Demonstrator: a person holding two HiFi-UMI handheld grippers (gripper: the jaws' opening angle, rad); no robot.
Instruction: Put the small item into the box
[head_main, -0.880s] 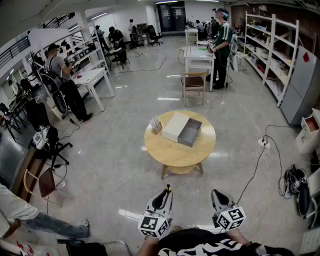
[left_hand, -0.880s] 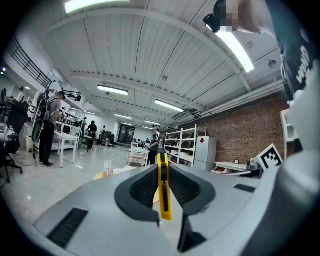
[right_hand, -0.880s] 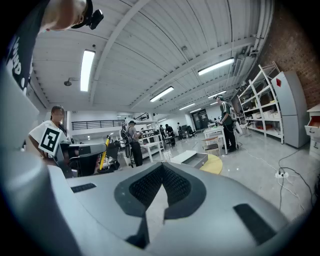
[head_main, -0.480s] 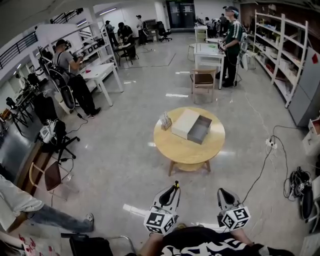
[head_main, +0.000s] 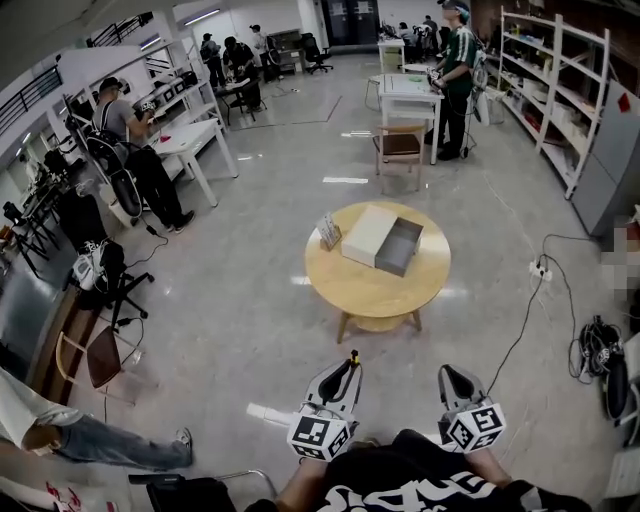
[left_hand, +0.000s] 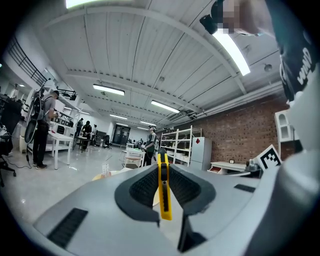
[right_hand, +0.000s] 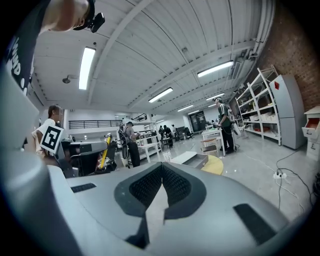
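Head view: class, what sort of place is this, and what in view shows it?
Probably a lab or workshop hall: white workbenches with people standing at them, open metal shelving along one wall, and a wide polished floor.

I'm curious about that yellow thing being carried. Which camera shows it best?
The left gripper view: the yellow utility knife stands large and sharp, clamped between the left hand-held gripper's jaws. The head view shows only its small tip above that gripper; the right gripper view shows a thin yellow sliver at far left.

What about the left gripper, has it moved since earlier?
No, hardly: the left gripper still sits just short of the table, left of its middle.
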